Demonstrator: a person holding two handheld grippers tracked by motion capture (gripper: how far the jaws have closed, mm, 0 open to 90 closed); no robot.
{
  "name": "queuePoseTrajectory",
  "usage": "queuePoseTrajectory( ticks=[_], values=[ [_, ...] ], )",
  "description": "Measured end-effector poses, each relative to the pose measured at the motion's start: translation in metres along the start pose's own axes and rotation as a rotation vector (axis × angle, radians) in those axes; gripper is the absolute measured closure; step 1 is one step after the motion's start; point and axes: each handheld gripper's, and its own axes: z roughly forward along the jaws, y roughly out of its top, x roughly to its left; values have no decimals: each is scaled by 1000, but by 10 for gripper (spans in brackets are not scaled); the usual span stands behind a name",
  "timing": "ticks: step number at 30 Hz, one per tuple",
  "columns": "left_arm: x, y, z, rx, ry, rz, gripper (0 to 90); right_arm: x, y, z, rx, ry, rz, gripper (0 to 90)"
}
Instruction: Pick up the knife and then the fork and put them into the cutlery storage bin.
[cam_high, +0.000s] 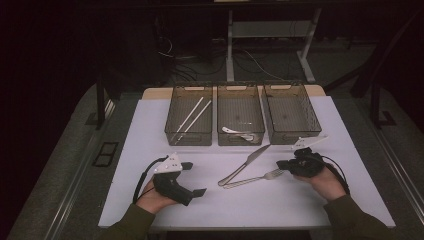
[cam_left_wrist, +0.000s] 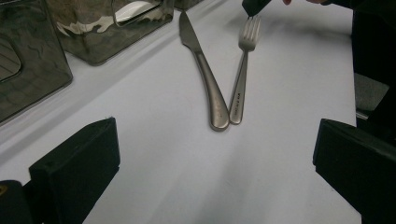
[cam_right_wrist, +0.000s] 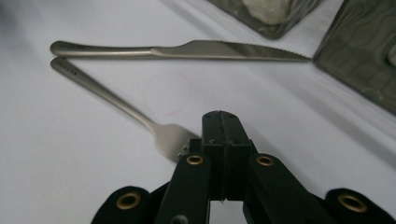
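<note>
While the right claw (cam_right_wrist: 220, 116) sits with jaws pressed together, gripping nothing, the fork (cam_right_wrist: 140, 119) lies on the surface, tines touching its tip. Left claw (cam_left_wrist: 212, 163) gapes wide, empty, fork ahead. Step looks like fork pickup; next: open, straddle tines, close.

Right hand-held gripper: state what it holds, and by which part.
Nothing is held. The right hand-held gripper is shut on itself, its tips over the tines of the fork, which lies flat on the table.
</note>
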Motion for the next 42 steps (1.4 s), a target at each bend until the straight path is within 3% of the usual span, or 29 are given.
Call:
queuePoseTrajectory(
  ticks=[10, 28, 31, 34, 39, 42],
  values=[
    [0, 0, 0, -1, 1, 0, 0, -4, -2, 1, 29, 2, 17, 896],
    [0, 0, 0, -1, -3, -6, 0, 14, -24, -14, 55, 46, 0, 895],
    [0, 0, 0, -2, -3, -6, 0, 15, -23, -15, 55, 49, -13, 894],
    [0, 0, 0, -2, -3, -10, 0, 14, -18, -15, 41, 58, -42, 835],
    [0, 0, 0, -1, -4, -4, 0, 16, -7, -12, 54, 123, -120, 694],
    [0, 0, 0, 1, -4, -4, 0, 20, 1, -8, 69, 152, -166, 654]
  ],
)
